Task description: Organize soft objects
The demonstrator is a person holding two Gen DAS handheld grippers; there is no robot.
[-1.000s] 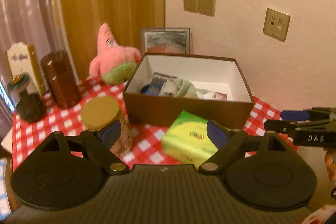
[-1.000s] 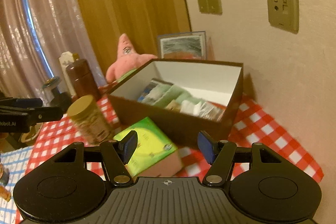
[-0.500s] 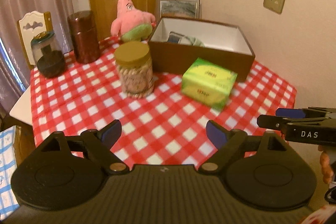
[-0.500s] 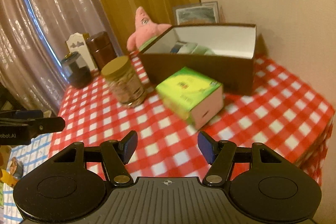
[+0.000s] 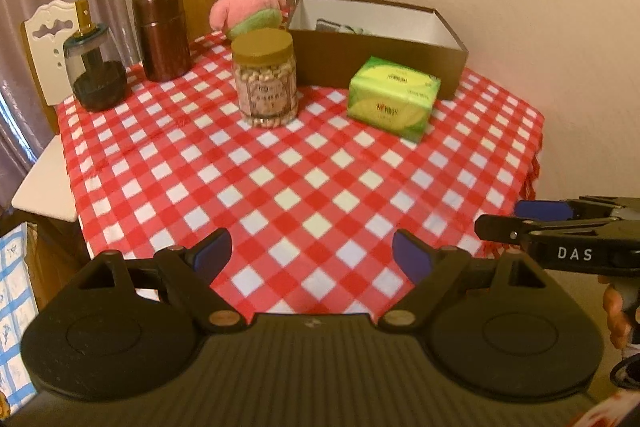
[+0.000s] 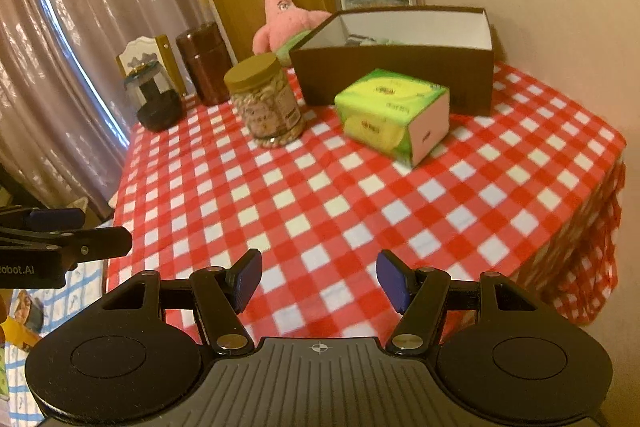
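Fingers (image 5: 214, 254) apart, jar (image 5: 265, 78) beyond

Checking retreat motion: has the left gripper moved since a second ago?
Yes. The left gripper has pulled back from the brown box: the box filled the view earlier and now sits far off across the tablecloth.

front: bare tablecloth (image 5: 312, 179) | back: jar (image 5: 265, 77), tissue pack (image 5: 394, 97), box (image 5: 380, 47)

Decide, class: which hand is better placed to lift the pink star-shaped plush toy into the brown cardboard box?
Probably left. The plush sits left of the box; the left gripper faces that side, open like the right gripper.
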